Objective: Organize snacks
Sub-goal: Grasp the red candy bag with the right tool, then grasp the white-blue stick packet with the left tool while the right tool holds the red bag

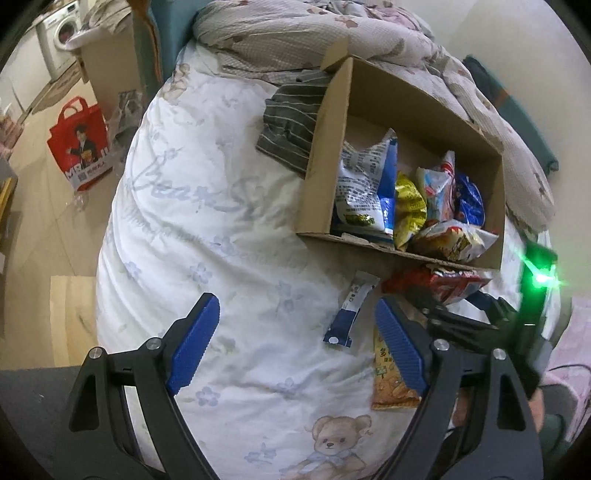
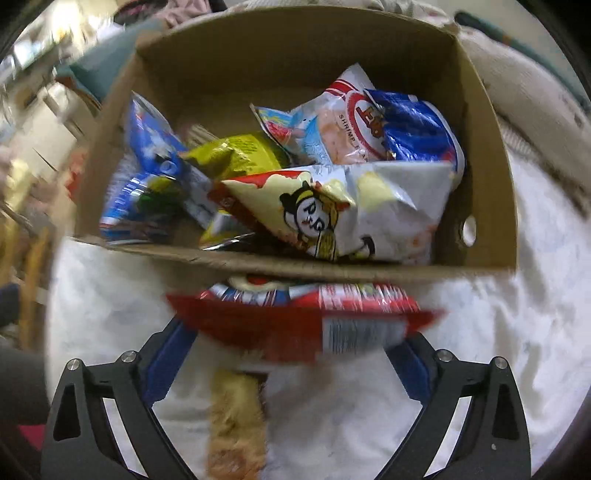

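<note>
Mostly done, I'd say: the box on the bed already holds a pile of snacks. Right claw is clamped on a red bag just short of the box's near wall. Only the left view shows the leftovers: a stick pack and an orange packet, with the left claw wide open, empty.

Box on bed, packed with snack bags. Cloth left of box, quilt behind. Before box: a packet, seemingly between right gripper's fingers; sachet and another packet nearer.
</note>
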Available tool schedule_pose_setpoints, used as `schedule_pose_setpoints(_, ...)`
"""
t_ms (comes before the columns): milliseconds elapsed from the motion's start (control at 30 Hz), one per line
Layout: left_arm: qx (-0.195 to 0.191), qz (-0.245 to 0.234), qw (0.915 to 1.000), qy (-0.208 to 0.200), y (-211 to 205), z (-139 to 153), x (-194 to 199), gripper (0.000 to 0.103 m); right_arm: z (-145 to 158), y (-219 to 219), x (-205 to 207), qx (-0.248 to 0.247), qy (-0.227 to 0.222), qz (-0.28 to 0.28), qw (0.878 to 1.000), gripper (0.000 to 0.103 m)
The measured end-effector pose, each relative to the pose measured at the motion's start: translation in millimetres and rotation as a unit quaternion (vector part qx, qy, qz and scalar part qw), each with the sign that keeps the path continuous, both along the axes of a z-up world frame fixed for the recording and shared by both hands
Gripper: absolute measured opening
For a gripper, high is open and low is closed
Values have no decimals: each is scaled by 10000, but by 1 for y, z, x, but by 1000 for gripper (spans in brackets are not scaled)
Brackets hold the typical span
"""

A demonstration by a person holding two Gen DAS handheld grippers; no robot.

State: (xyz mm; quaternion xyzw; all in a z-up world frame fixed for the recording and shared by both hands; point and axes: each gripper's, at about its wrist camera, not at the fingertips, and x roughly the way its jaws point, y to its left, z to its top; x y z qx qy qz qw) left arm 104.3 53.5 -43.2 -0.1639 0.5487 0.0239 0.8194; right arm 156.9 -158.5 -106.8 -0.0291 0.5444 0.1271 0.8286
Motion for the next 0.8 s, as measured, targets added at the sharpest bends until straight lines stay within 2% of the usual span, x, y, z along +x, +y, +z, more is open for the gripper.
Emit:
schedule_pose_setpoints(67,-30,19,10000,5,1,-1,0,84,-1,0,3,-82,-30,-5,10000,97)
schedule_pose_setpoints(100,-31,5,10000,14,0,-1,0,84,-1,-2,4,-12,10,-39,10000,88)
schedule_pose_setpoints(133,-22,-15,10000,26,-1,-2,1,84,0,-6,4,81,83,-68,9999,87)
schedule_pose_setpoints(200,-7,-46,10000,45,-2,-3,1,84,3,-10,3,85,182,-74,9998,74)
schedule_pose_setpoints(267,11,-70,10000,62,-4,-3,2,84,12,-21,-4,169,261,-71,9995,71)
schedule_pose_setpoints(400,58,-99,9999,98,-4,-5,2,84,39,-47,-21,506,480,-248,9973,69)
schedule_pose_setpoints(600,145,-115,9996,203,-5,-11,4,84,78,-99,-42,569,276,-592,9962,69)
schedule_pose_setpoints(733,290,-228,9991,214,-10,-15,4,84,86,-129,-52,893,92,-1104,9898,69)
schedule_pose_setpoints(800,368,-295,9986,248,-13,-19,4,84,83,-142,-53,1104,150,-1336,9848,69)
